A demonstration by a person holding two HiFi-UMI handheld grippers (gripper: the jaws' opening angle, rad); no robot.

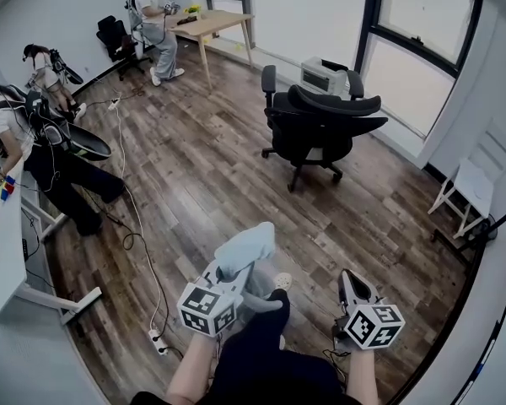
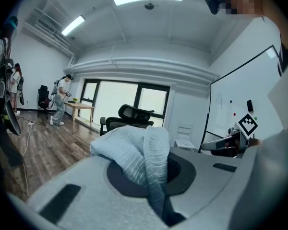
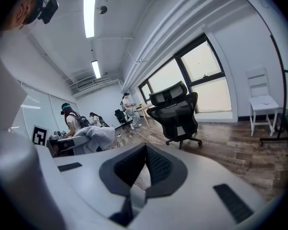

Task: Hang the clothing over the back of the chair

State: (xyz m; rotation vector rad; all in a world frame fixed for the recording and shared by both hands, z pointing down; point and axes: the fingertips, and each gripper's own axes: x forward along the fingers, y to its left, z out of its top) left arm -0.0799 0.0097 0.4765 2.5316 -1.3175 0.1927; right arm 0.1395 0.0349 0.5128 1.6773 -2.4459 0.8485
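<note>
A black office chair [image 1: 320, 125] stands mid-room on the wood floor, its backrest turned toward the window. My left gripper [image 1: 239, 270] is low in the head view and shut on a bunched light-blue garment [image 1: 246, 247]. In the left gripper view the garment [image 2: 134, 152] fills the space between the jaws, and the chair [image 2: 129, 116] stands well beyond it. My right gripper [image 1: 347, 275] is beside it on the right, shut with nothing between its pads. The right gripper view shows the chair [image 3: 175, 111] ahead and the garment [image 3: 98, 135] off to the left.
A white device [image 1: 325, 76] sits on the floor behind the chair. A white folding chair [image 1: 468, 188] stands by the right wall. A cable and power strip [image 1: 158, 340] lie on the floor at left, near a white table [image 1: 0, 243]. People stand at left and by the far wooden desk [image 1: 211, 24].
</note>
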